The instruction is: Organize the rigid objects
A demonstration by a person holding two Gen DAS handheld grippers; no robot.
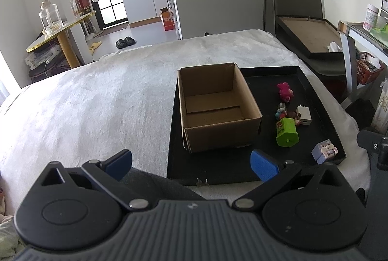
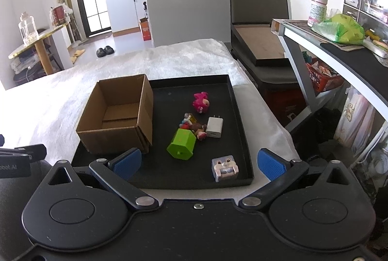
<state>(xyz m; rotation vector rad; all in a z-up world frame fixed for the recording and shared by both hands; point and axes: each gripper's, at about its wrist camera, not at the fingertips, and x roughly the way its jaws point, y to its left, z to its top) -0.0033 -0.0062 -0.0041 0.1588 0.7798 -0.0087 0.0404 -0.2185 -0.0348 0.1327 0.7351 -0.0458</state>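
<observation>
On tray [image 2: 240,139]: empty box [image 2: 116,115], pink toy [image 2: 200,102], charger [image 2: 214,127], green block [image 2: 181,144], bunny cube [image 2: 225,167]. My left gripper [image 1: 191,164] and right gripper [image 2: 198,164]: jaws spread, holding nothing.

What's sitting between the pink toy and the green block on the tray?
A cluster of small figurines lies between the pink toy and the green block, seen best in the right wrist view.

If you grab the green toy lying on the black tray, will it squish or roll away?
The green toy looks like hard plastic, so it probably won't squish. It lies on its side, and its flat faces suggest it would slide or tip rather than roll far. It touches the small figures beside it, so a push may knock them.
</observation>
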